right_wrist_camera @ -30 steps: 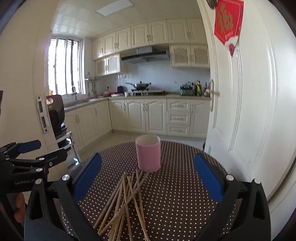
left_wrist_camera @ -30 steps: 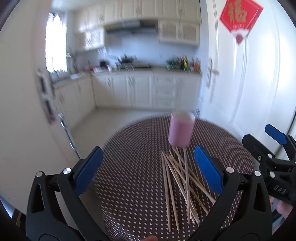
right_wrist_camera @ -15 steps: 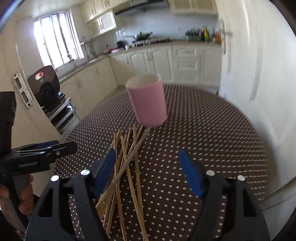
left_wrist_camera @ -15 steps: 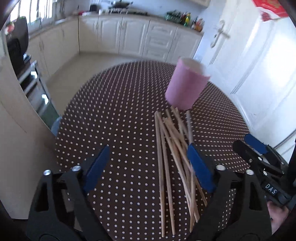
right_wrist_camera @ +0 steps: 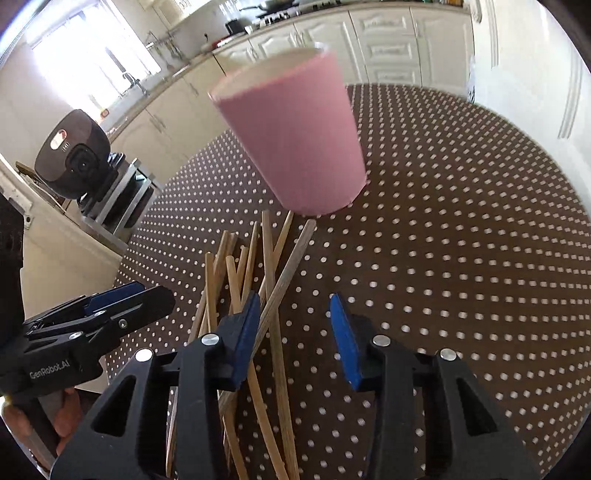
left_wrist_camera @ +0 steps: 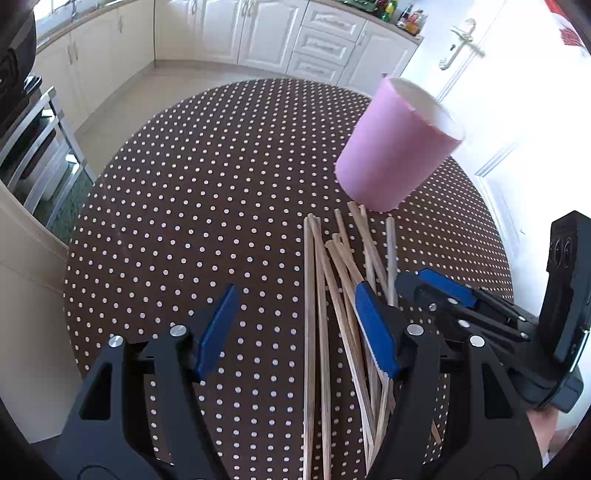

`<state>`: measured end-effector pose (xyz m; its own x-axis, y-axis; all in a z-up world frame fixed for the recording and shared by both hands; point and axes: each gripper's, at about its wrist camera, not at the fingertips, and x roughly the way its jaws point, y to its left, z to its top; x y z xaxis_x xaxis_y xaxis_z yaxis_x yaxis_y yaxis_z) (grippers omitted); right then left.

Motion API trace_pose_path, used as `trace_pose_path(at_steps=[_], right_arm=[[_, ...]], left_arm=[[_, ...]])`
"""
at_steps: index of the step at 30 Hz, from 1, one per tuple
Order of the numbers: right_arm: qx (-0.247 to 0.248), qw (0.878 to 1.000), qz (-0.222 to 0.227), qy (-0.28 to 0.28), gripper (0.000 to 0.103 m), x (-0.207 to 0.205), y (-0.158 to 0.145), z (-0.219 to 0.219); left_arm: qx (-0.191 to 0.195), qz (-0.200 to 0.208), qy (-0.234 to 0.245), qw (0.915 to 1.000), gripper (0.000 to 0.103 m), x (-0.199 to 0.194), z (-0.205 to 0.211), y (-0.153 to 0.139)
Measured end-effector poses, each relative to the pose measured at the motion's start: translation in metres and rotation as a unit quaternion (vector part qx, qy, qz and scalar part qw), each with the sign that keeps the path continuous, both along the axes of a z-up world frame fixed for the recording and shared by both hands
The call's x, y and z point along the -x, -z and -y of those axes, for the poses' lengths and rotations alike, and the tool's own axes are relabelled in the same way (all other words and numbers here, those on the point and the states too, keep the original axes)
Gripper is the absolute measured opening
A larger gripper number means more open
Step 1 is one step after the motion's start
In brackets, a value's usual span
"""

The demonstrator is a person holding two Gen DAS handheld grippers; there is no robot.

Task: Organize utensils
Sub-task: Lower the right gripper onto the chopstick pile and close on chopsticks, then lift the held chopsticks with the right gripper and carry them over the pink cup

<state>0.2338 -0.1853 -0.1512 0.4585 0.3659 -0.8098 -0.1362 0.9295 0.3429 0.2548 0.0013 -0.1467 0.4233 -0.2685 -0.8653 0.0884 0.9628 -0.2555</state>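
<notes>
— One pink cup point(left_wrist_camera: 395, 151) is standing upright on the dotted bench point(left_wrist_camera: 207, 206), toward its far side. Is anything sitting in it?

— Only a bit of pale inner wall is showing at the rim; whether anything is inside, I cannot tell. All the chopsticks point(left_wrist_camera: 343, 295) I can see are lying loose on the bench in a crossed heap, their far tips reaching almost to the cup's base.

— Where are the two tools hanging?

— Both are tilting down over the heap. The left gripper point(left_wrist_camera: 295, 328) is hovering with its jaws spread, having just been closing; several sticks are passing between them and under the right-hand pad, none pinched. The right gripper point(right_wrist_camera: 291, 332) is sitting just beside it, jaws narrower and also just closing, with one stick crossing in front of its left pad and the others running below. Nothing is being pressed there either.

— What else is sitting around?

— White cabinets point(left_wrist_camera: 280, 33) and a white door point(left_wrist_camera: 491, 66) are standing beyond the bench, and a dark appliance on a metal rack point(right_wrist_camera: 77, 155) is sitting off to the left. A hand point(right_wrist_camera: 62, 413) is showing under the left tool.
</notes>
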Motion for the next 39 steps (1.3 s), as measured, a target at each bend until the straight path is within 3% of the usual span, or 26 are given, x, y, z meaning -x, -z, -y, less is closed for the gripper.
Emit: trace_pose_path(at_steps=[1,6,14,21,23,28,31,37,39], right_arm=[[-0.001,1.000,-0.004,0.000,0.035,-0.001,0.001,0.000],[-0.010,1.000,-0.006,-0.003,0.012,-0.011,0.006,-0.001],[-0.024,1.000,-0.001,-0.005,0.006,-0.013,0.007,0.003],[-0.032,0.999,-0.002,-0.005,0.005,-0.009,0.009,0.012],[-0.035,0.999,-0.002,-0.006,0.006,-0.009,0.008,0.012],[-0.036,0.999,-0.001,-0.011,0.006,-0.006,0.006,0.012],[-0.037,0.999,-0.002,-0.015,0.006,-0.004,0.006,0.010],[-0.037,0.999,0.002,-0.021,0.006,0.000,0.004,0.004],[-0.036,0.999,0.004,-0.023,0.006,0.001,0.002,0.002]], left_arm=[[0.002,-0.003,-0.001,1.0000,0.065,-0.002,0.000,0.001],[0.003,-0.007,-0.009,0.9999,0.066,-0.009,-0.001,0.003],[0.014,-0.024,-0.001,0.9996,0.066,-0.029,0.020,0.009],[-0.005,-0.031,0.006,0.9995,0.065,-0.030,0.033,0.019],[-0.003,-0.034,-0.002,0.9994,0.053,-0.031,0.034,0.022],[0.005,-0.050,0.000,0.9988,0.035,-0.036,0.040,0.030],[-0.001,-0.048,-0.002,0.9988,0.032,-0.038,0.044,0.032],[0.009,-0.050,-0.004,0.9987,0.016,-0.039,0.042,0.034],[0.012,-0.050,-0.005,0.9987,0.016,-0.036,0.035,0.034]])
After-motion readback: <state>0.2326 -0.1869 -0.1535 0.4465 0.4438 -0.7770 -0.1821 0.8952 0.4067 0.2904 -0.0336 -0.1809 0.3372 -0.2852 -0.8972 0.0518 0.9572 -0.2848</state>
